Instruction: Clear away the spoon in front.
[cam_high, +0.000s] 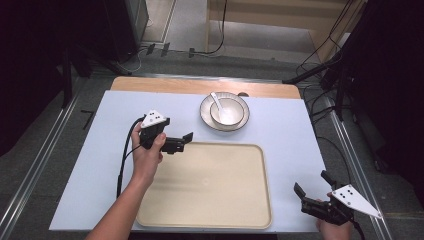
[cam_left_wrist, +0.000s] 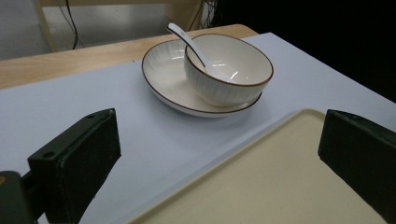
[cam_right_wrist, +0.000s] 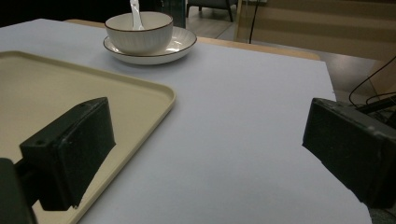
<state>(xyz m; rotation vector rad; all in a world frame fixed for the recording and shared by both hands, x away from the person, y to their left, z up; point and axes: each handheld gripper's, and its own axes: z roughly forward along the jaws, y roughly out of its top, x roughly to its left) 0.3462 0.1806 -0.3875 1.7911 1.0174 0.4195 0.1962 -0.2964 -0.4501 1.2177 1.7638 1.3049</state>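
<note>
A white bowl with a brown rim sits on a white plate at the back middle of the table. A white spoon leans in the bowl. A beige tray lies empty at the front middle. My left gripper hangs open over the tray's far left corner, pointing toward the bowl. My right gripper is open at the front right, beside the tray's right edge, with nothing between its jaws.
A pale blue mat covers the wooden table. Cables and dark stand legs lie on the floor beyond the far edge. Metal rails run along both sides.
</note>
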